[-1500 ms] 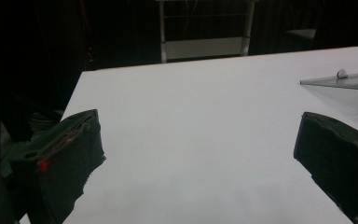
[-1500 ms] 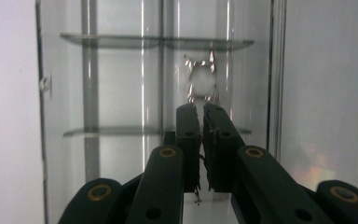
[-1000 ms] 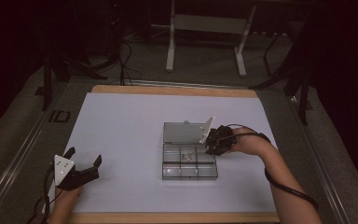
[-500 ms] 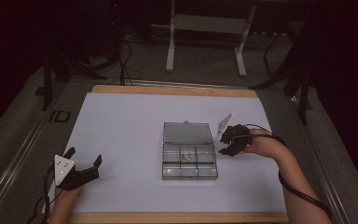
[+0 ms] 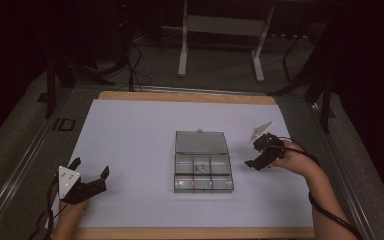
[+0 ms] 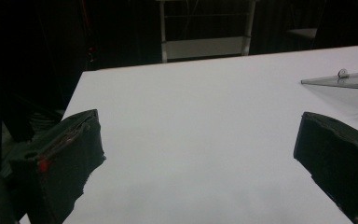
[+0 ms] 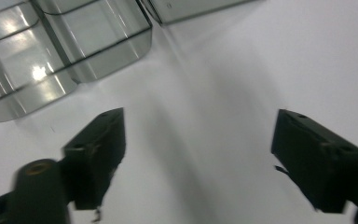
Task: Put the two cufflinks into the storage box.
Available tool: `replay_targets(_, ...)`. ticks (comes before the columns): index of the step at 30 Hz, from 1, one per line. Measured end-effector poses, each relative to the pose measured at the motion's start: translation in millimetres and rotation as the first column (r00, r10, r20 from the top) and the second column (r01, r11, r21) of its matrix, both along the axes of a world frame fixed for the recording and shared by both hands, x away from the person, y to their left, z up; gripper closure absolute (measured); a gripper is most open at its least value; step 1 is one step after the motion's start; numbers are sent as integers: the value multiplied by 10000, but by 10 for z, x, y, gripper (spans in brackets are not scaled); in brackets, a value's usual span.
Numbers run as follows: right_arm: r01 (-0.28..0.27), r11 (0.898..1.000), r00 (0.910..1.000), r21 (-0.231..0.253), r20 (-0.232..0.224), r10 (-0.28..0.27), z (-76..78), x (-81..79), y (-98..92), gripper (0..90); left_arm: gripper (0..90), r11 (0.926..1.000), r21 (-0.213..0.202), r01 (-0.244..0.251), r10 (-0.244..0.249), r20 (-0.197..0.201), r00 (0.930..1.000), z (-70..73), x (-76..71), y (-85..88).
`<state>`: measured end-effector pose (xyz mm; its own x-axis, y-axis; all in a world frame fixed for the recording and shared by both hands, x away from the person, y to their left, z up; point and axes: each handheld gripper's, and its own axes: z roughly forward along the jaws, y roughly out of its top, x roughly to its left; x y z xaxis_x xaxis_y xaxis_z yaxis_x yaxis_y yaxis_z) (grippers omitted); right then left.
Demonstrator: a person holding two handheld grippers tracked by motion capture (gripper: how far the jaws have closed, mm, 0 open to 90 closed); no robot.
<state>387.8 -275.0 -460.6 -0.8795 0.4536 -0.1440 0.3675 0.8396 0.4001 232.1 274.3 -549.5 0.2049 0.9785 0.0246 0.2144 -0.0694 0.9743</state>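
A clear plastic compartment box (image 5: 203, 179) lies in the middle of the white table sheet (image 5: 130, 145). Its lid (image 5: 201, 142) is folded back flat behind it, and a small item (image 5: 198, 168) sits in a middle cell. My right gripper (image 5: 254, 152) hovers to the right of the box and apart from it. Its jaws have just been opening and hold nothing. In the right gripper view that gripper (image 7: 205, 154) stands wide over bare sheet, with the box (image 7: 74, 46) at upper left. My left gripper (image 5: 90, 167) rests open at the front left. In the left gripper view (image 6: 200, 154) the lid (image 6: 349, 80) shows at far right.
A wooden rim (image 5: 190, 97) borders the sheet at the back, with another strip along the front edge. Beyond the table stand a dark floor, cables and a white stand (image 5: 220, 30). A cable (image 5: 330, 210) trails along the right forearm.
The right gripper has drawn away from the box's back right corner toward the right, and its jaws have spread wide. The left gripper has kept still.
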Motion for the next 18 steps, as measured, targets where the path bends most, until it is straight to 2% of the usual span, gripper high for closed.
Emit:
replay_targets(2,129,9997,9998,201,-128,-127,-44,0,-54,128,17,10000,-3,1,-1,2,10000,0,0,-1)
replay_targets(3,288,9987,9994,427,187,-297,-67,-11,-83,130,17,10000,4,1,-1,5,10000,0,0,0)
replay_targets(5,442,9974,9972,572,579,-475,-101,-20,-130,122,17,10000,5,-1,1,-4,10000,0,0,0)
replay_targets(8,778,9926,9932,932,795,-853,-146,-28,-191,122,17,10000,2,-1,1,11,10000,0,-1,-1)
replay_targets(9,894,9904,9896,1054,1034,-1003,-167,-33,-222,122,17,10000,2,0,0,12,10000,0,-1,-1)
replay_targets(12,1367,9820,9784,1304,1372,-1544,-219,-45,-286,127,17,10000,-3,4,-4,3,10000,0,0,0)
replay_targets(16,1956,9676,9538,1596,1985,-2255,-292,-70,-375,133,17,10000,-8,20,-20,-12,10000,0,1,2)
replay_targets(17,2181,9594,9441,1789,2102,-2538,-307,-81,-415,135,17,10000,-12,23,-23,-16,10000,0,2,2)
replay_targets(18,2249,9558,9397,1896,2173,-2642,-314,-90,-432,134,17,10000,-12,27,-27,-17,10000,0,2,3)
